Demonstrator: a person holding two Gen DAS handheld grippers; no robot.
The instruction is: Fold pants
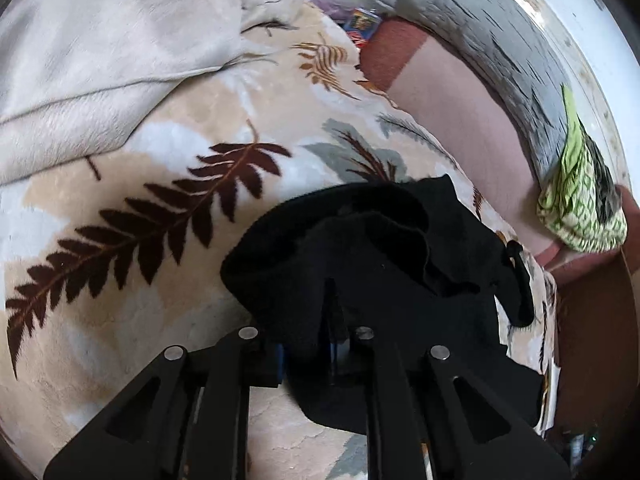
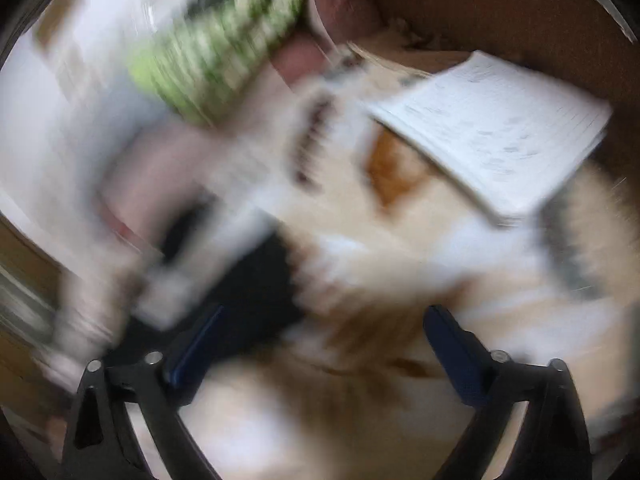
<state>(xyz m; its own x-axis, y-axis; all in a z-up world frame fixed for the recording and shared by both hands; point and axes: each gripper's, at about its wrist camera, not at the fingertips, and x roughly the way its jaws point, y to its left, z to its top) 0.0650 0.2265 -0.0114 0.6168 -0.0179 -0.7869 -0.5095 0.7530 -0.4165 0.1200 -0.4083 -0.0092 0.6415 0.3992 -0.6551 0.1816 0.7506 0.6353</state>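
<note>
The black pants (image 1: 372, 248) lie bunched on a beige blanket with a brown fern print (image 1: 168, 216). My left gripper (image 1: 320, 320) is shut on a fold of the pants, and the cloth drapes over both fingers. In the blurred right wrist view, my right gripper (image 2: 320, 344) is open and empty above the blanket (image 2: 360, 280). A dark patch of the pants (image 2: 256, 280) shows just beyond its left finger (image 2: 196, 348).
A cream blanket (image 1: 100, 60) lies bunched at the far left. A grey pillow (image 1: 480, 28) and a green patterned cloth (image 1: 576, 200) lie along the right. A white notebook (image 2: 496, 128) lies on the blanket by the brown bed edge (image 2: 520, 12).
</note>
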